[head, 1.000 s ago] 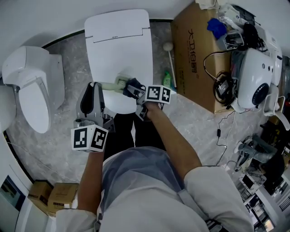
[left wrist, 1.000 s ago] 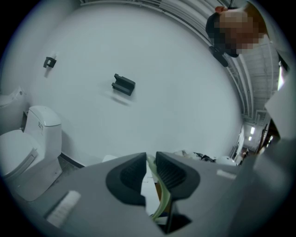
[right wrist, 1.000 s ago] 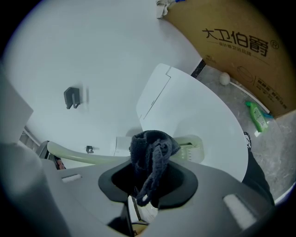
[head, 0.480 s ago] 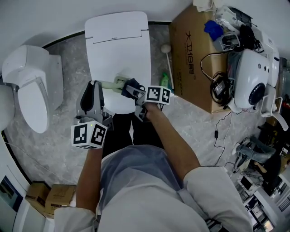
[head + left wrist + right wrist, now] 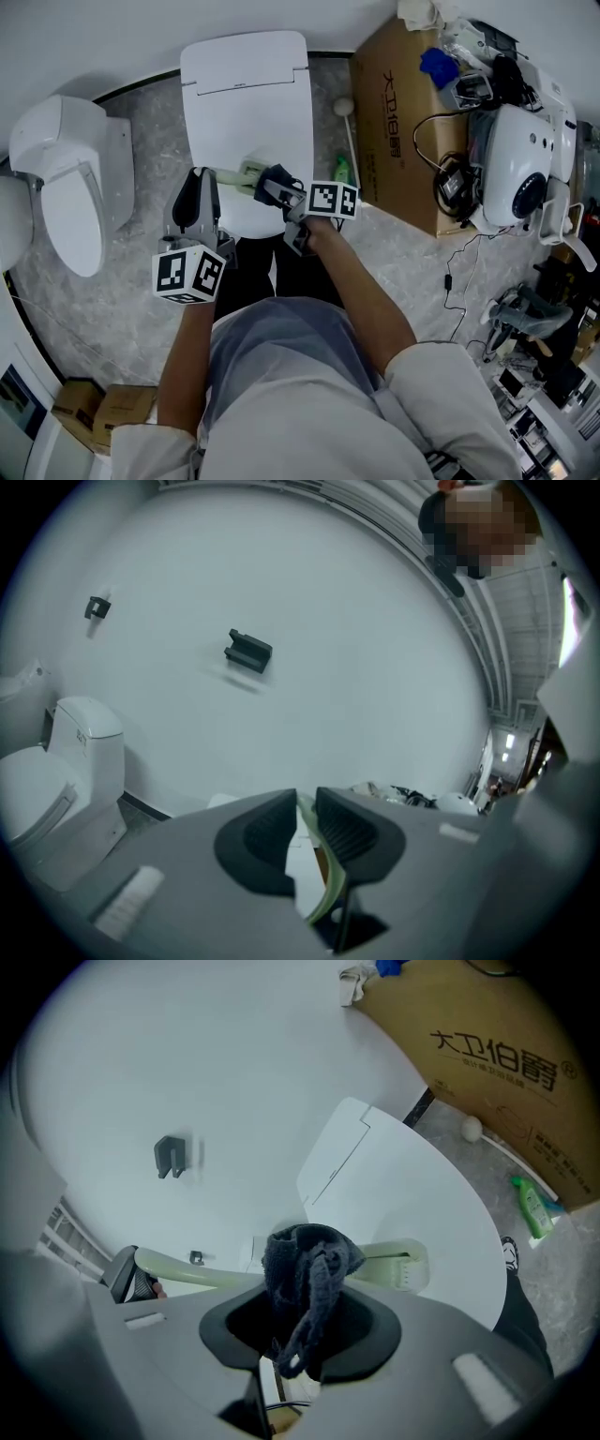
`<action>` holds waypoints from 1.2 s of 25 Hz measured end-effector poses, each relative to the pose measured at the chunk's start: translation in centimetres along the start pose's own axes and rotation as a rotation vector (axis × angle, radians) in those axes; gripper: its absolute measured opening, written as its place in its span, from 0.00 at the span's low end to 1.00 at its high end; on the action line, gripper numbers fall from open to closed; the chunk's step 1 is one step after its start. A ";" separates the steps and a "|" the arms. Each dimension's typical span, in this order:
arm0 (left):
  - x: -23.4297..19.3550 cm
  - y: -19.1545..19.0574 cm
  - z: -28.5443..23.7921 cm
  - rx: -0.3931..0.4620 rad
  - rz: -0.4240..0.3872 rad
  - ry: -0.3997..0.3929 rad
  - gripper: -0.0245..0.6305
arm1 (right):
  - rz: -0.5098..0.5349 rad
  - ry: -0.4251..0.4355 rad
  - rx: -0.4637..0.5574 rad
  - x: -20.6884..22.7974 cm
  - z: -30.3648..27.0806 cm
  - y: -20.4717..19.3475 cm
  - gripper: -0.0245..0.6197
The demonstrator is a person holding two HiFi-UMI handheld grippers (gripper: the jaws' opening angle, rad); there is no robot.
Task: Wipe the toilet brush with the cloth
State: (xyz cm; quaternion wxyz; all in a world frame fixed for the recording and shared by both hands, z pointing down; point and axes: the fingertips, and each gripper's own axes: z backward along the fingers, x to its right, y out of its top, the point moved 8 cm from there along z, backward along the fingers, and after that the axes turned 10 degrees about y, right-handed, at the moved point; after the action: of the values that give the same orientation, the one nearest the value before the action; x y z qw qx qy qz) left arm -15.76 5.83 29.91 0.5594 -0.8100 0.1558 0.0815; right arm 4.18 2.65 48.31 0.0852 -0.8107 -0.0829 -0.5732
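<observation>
Grey marbled floor fills the head view. A white toilet, lid shut, stands at top centre. Over its front edge the left gripper holds the pale green brush level. The right gripper presses a dark cloth against the brush. At upper right stands a cardboard box with white and blue things on top; whether anything is inside cannot be seen. A green bottle lies at its foot.

Left gripper view: against a white wall, the jaws are almost together, clamped on the thin green brush handle.

Right gripper view: the jaws are closed on the bunched cloth, which touches the brush crossing behind it, above the toilet lid.
</observation>
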 end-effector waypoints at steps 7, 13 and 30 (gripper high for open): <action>-0.3 0.0 0.2 -0.007 -0.001 -0.003 0.04 | -0.001 0.029 0.017 -1.1 0.3 -0.2 0.19; -0.3 0.1 0.3 -0.011 -0.002 -0.010 0.04 | -0.018 0.053 0.031 -2.5 0.8 -0.3 0.19; -0.5 0.3 0.4 -0.020 0.013 -0.034 0.04 | -0.009 0.112 0.028 -6.5 1.7 -0.2 0.20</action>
State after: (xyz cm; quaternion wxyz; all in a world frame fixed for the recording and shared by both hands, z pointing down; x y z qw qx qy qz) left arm -16.27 6.18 29.64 0.5534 -0.8130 0.1508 0.1002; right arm 3.50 3.03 41.64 0.0984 -0.7756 -0.0899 -0.6170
